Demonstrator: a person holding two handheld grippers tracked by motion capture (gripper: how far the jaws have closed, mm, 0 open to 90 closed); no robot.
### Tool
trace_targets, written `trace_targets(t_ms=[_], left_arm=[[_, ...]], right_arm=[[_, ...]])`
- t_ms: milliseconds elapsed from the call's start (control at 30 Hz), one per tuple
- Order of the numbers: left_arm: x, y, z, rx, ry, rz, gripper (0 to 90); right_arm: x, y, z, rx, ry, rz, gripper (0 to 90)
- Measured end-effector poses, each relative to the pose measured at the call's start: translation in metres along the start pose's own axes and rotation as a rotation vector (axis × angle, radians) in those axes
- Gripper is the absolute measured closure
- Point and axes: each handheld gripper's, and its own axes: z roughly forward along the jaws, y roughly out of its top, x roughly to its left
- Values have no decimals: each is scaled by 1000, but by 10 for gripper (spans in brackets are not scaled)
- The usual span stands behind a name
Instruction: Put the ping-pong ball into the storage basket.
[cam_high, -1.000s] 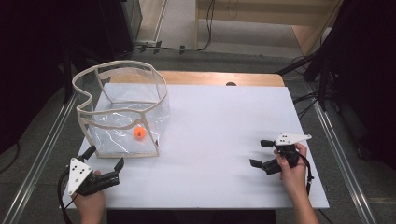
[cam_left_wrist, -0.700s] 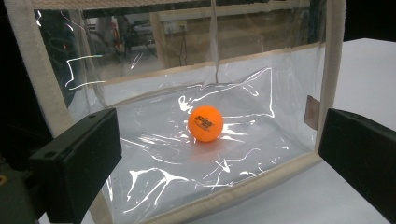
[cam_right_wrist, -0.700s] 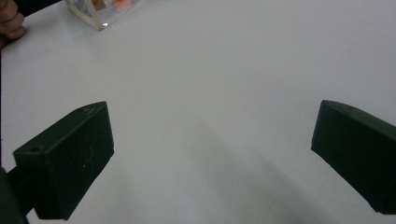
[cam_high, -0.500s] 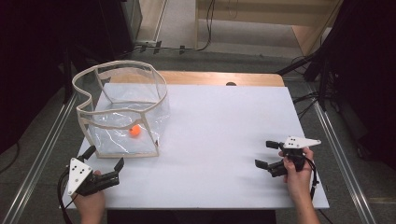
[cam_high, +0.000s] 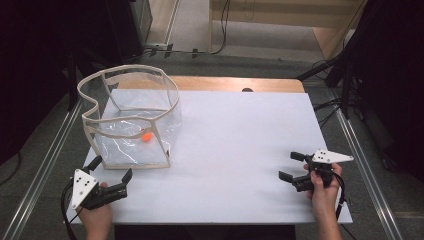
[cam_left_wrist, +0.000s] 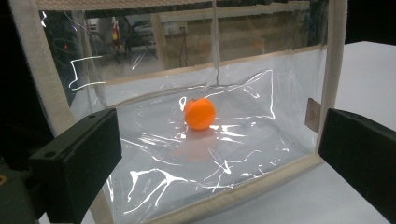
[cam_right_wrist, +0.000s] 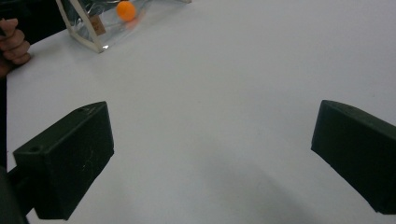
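The orange ball (cam_high: 146, 136) lies on the floor of the clear bag (cam_high: 131, 150) with beige edging, which stands at the left of the white table (cam_high: 240, 150). The left gripper (cam_high: 109, 168) rests just in front of the bag's near wall, jaws spread and holding nothing; whether a jaw tip touches the edging cannot be determined. The right gripper (cam_high: 292, 166) sits well apart at the table's right, jaws likewise released and empty.

High view overhead — both tool views low, sharing orange ball (cam_left_wrist: 199, 113).
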Motion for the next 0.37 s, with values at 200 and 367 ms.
trace_targets(t_ms=[200,367], left_arm=[[0,0,0,-2,0,-2,1],[0,0,0,-2,-1,-3,1]], right_arm=[[-2,-4,-5,-38,-11,10,0],[-2,-4,-5,-59,-13,10,0]])
